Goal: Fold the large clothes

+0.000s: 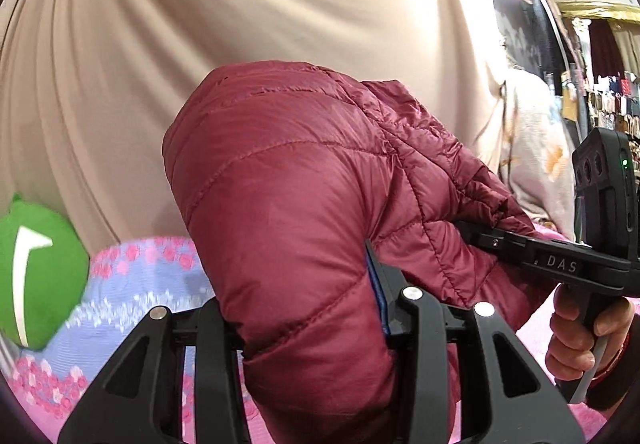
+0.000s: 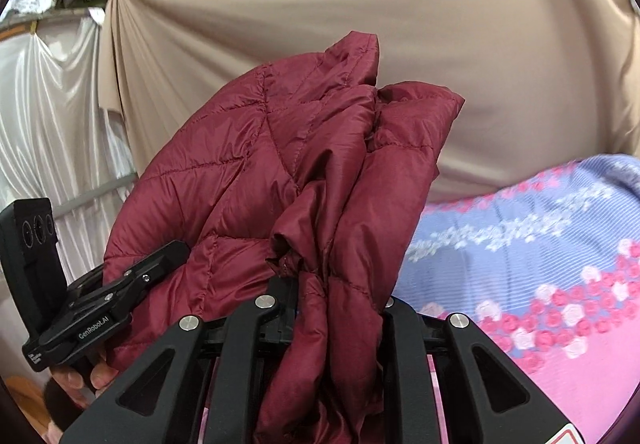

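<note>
A maroon quilted puffer jacket hangs lifted above the bed, held by both grippers. In the left wrist view my left gripper is shut on a thick puffy fold that fills the gap between its black fingers. My right gripper comes in from the right with a hand on its handle, its tips buried in the jacket's wrinkled edge. In the right wrist view my right gripper is shut on a bunched strip of the jacket. The left gripper bites the jacket's left side there.
Below lies a bed sheet in pink and blue with a flower pattern. A green plush toy sits at the left. A beige curtain hangs close behind. White drapes and a cluttered shelf flank it.
</note>
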`<state>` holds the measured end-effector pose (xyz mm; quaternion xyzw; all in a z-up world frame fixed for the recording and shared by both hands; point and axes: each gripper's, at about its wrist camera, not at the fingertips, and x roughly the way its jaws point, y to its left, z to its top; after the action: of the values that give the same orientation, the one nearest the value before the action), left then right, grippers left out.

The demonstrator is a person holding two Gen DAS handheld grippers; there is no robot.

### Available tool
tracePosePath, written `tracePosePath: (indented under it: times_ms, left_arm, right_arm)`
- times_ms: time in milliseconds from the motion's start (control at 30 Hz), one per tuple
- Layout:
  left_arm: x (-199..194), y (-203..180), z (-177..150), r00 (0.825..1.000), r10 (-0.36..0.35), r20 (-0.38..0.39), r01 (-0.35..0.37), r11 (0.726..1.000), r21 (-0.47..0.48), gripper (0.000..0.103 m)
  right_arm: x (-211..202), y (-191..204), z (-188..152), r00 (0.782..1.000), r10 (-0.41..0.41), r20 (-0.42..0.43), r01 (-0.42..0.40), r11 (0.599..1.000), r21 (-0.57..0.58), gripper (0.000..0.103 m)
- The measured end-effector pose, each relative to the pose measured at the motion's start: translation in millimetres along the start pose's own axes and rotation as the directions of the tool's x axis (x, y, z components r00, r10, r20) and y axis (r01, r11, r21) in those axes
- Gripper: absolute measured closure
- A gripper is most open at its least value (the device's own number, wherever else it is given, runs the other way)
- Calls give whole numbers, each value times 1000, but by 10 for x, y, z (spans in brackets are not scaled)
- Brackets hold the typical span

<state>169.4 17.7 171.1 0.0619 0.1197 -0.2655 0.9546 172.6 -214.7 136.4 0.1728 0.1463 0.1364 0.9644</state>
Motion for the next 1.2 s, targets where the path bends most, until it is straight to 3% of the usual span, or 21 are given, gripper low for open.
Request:
tracePosePath:
  times_ms: [200, 333, 367, 467, 567, 733, 800, 867, 967, 1033, 1133, 1200]
  left_arm:
    - [572, 462, -671, 985, -21, -169, 7, 996, -86, 64]
    - [1052, 625, -1288, 942, -45, -333, -7, 988, -154, 63]
    - [1146, 656, -1463, 929, -37, -368, -25, 986, -164, 57]
    - [1085, 677, -1616, 936, -42, -349, -15, 987, -158, 47]
    - [910, 694, -1564, 928, -24, -371, -39, 986, -163, 43]
    - [314, 568, -1485, 931, 105, -348, -140, 987, -77, 35]
    - [127, 397, -1526, 924, 111, -367, -131, 991, -32, 35]
    - [32, 239, -1615, 913, 122, -390, -123, 992, 22, 35]
    - [76, 133, -1843, 879, 175, -444, -148, 984, 94, 35]
    - [155, 194, -1951, 858, 199, -473, -184, 980, 78, 36]
    - [192, 311, -1973, 867, 167, -471, -185, 983, 8, 36]
    - [233, 326, -1988, 859, 192, -474, -199, 979, 35, 36]
  right_arm:
    - [744, -218, -538, 982, -19, -185, 32, 997, 67, 86]
    - [1241, -486, -1082, 935, -54, -351, 97, 990, 106, 84]
    - [1336, -581, -1254, 915, -54, -399, 114, 985, 128, 78]
    - [1278, -745, -1430, 916, -43, -399, 124, 976, 179, 63]
    - [1086, -883, -1417, 915, -15, -404, 123, 962, 243, 62]
    - [521, -755, -1286, 929, -151, -339, 198, 974, 108, 57]
    - [355, -601, -1261, 937, -146, -316, 172, 983, 57, 61]
    - [300, -454, -1282, 940, -130, -317, 141, 990, 14, 72]
    - [425, -364, -1317, 933, -114, -341, 115, 993, -19, 73]
    - [566, -363, -1321, 923, -131, -363, 131, 991, -27, 69]
    - [762, -412, -1354, 906, -134, -402, 151, 989, 10, 63]
    - [833, -449, -1396, 900, -139, -414, 161, 987, 21, 67]
